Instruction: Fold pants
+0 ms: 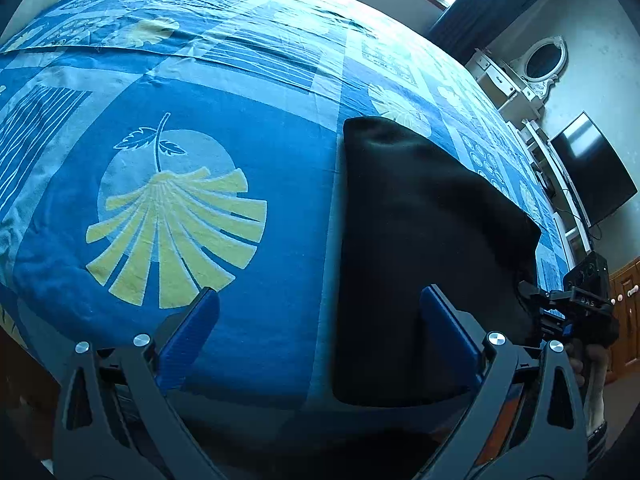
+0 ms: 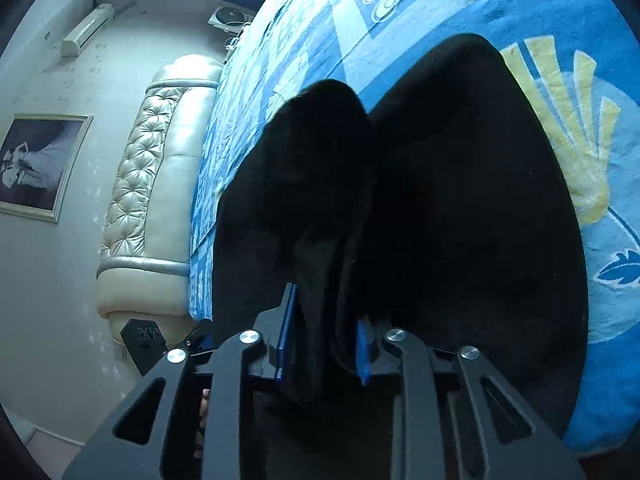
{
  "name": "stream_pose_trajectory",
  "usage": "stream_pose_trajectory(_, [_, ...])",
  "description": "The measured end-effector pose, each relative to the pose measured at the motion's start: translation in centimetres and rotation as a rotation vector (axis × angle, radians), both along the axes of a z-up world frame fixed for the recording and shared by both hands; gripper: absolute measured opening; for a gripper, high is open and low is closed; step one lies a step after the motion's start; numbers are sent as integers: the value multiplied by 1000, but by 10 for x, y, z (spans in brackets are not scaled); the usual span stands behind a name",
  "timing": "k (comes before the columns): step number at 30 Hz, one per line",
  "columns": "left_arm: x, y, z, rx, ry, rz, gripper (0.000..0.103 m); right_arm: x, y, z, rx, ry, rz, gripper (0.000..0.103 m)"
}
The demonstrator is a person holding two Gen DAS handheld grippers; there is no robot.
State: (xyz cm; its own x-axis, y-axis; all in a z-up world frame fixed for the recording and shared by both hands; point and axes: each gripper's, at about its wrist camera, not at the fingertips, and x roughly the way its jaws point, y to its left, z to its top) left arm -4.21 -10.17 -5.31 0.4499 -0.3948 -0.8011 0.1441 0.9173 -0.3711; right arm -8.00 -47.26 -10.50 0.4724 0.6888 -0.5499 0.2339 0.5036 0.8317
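1. At the bottom of the left wrist view, the left gripper (image 1: 320,320) has its blue ribbed fingers (image 1: 192,332) spread wide apart with nothing between them; one finger sits in front of the near edge of the dark cloth, but I cannot tell whether it touches.
2. At the bottom centre of the right wrist view, the right gripper (image 2: 326,344) has its fingers drawn close together, clamped on a thick bunch of the pants (image 2: 460,220), which stands up between the blue pads.
3. In the left view the pants (image 1: 420,240) fill the lower right of the frame as a compact, roughly rectangular black slab with a rounded far corner, its right edge lifted toward the other gripper.
4. Judging by that short, stacked shape, the folding looks well advanced: at least one fold seems made. What likely remains is laying the held edge down and flattening it.
5. The cloth is matte, soft and heavy-looking, with faint sheen on its creases; seams and waistband are too dark to make out.
6. Beyond, the bed (image 1: 240,128) carries a blue cover printed with yellow fan-leaf shapes, slightly wrinkled.
7. Farthest, at the left of the right view, stands a tufted, glossy cream headboard (image 2: 152,184).
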Motion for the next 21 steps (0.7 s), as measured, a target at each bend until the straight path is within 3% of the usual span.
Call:
stream_pose_trajectory(6, [1, 2, 1, 5, 3, 0, 100, -12, -6, 28, 26, -93, -73, 12])
stream_pose_trajectory(12, [-4, -4, 11, -13, -17, -26, 100, -32, -21, 64, -46, -171, -108, 11])
stream_pose_trajectory(21, [-7, -33, 7, 0, -17, -82, 100, -51, -53, 14, -97, -29, -167, 9])
